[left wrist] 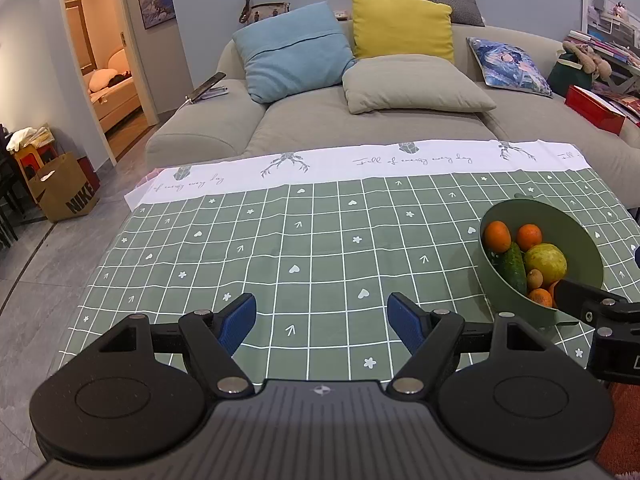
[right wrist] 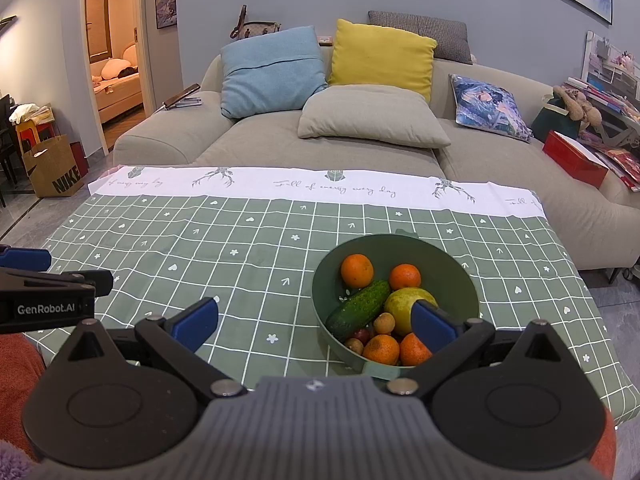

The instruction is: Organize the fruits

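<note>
A green bowl (right wrist: 448, 256) stands on the green checked tablecloth (right wrist: 240, 240). It holds several oranges (right wrist: 357, 270), a cucumber (right wrist: 358, 310), a yellow-green round fruit (right wrist: 400, 304) and small brown fruits (right wrist: 384, 322). My right gripper (right wrist: 316, 322) is open and empty, just in front of the bowl, its right finger over the bowl's near edge. My left gripper (left wrist: 322, 320) is open and empty over bare cloth, left of the bowl (left wrist: 576, 232). The oranges (left wrist: 497, 235) and cucumber (left wrist: 513, 267) show there too.
A grey sofa (right wrist: 320, 140) with blue, yellow and beige cushions stands right behind the table. A brown paper bag (right wrist: 54, 170) sits on the floor at the left. A red box (right wrist: 576, 160) and clutter lie at the sofa's right end.
</note>
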`<state>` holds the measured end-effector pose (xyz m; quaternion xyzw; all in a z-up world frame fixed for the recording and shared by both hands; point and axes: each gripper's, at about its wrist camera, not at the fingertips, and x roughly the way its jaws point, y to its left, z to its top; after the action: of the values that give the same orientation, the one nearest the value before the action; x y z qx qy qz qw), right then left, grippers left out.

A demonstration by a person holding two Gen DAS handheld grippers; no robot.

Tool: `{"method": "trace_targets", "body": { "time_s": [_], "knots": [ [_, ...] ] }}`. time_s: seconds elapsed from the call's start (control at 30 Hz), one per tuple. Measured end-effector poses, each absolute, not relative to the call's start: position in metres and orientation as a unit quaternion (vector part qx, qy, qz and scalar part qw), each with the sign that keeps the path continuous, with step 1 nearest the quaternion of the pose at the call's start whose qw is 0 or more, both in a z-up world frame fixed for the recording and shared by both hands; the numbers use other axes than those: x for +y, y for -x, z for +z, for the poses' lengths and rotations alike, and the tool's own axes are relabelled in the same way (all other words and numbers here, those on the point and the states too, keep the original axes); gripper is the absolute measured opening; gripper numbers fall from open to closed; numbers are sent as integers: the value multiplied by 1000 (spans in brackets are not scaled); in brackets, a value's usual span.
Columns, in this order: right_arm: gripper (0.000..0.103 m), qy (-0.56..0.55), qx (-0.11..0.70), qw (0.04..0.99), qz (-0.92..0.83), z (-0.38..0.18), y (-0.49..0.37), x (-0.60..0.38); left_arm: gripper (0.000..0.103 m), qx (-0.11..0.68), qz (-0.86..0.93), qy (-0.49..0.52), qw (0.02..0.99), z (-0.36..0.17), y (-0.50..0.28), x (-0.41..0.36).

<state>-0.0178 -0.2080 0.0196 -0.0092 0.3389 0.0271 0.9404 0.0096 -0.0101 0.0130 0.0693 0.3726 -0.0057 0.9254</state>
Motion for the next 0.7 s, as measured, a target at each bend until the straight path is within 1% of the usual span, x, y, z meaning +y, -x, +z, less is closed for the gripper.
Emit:
{"method": "trace_targets", "body": {
  "time_s": [0.7],
  "knots": [
    [98,8,342,939,27,15,17,-209,88,370,0,-69,927,14,-7,-11]
  ]
}}
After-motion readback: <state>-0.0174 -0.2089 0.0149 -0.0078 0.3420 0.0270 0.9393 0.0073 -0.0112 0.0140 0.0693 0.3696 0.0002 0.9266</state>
